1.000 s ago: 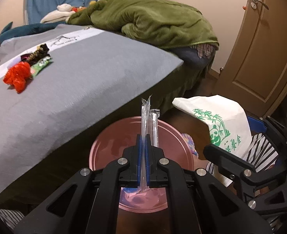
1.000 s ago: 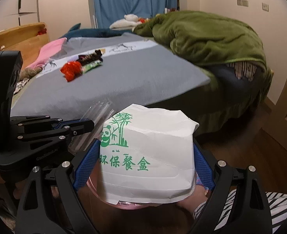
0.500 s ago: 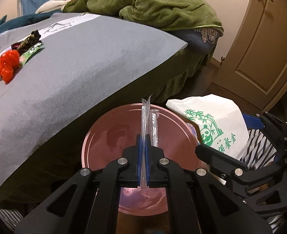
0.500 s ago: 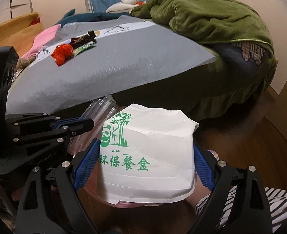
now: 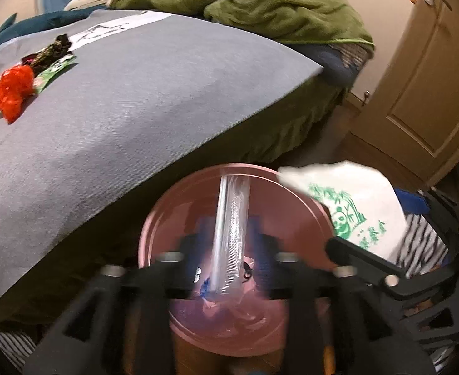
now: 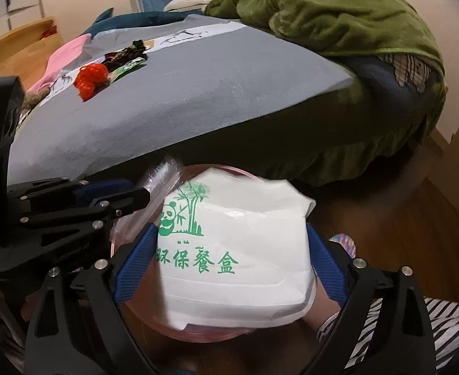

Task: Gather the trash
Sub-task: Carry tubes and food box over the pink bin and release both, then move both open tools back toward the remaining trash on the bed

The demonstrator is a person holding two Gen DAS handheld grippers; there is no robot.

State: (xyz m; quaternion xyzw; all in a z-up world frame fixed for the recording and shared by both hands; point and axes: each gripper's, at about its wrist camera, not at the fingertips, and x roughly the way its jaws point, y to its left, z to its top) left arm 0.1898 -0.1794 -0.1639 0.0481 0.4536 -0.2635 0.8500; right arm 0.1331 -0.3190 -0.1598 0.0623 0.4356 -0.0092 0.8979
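Both grippers hang over a pink bin [image 5: 154, 237] on the floor at the near edge of the bed [image 5: 142, 100]. The left gripper [image 5: 229, 243] has its jaws opening, blurred, with a clear plastic wrapper [image 5: 231, 228] standing loose between them above the bin's mouth; the pads no longer seem to press it. That wrapper looks feather-light, limp and slick, so it probably slides free by itself.

The right gripper [image 6: 232, 256] has its jaws spread wide and opening a little, its blue pads [image 6: 135, 259] at either side of a white paper meal box [image 6: 239, 250] printed with a green panda. Whether they grip it firmly is hard to tell. The box looks light but crushable, best held across its flat sides.

Far left on the bed lie a crumpled red wrapper [image 5: 12, 90] and a green packet [image 5: 54, 70], touching each other, both soft and easily pinched at an edge.
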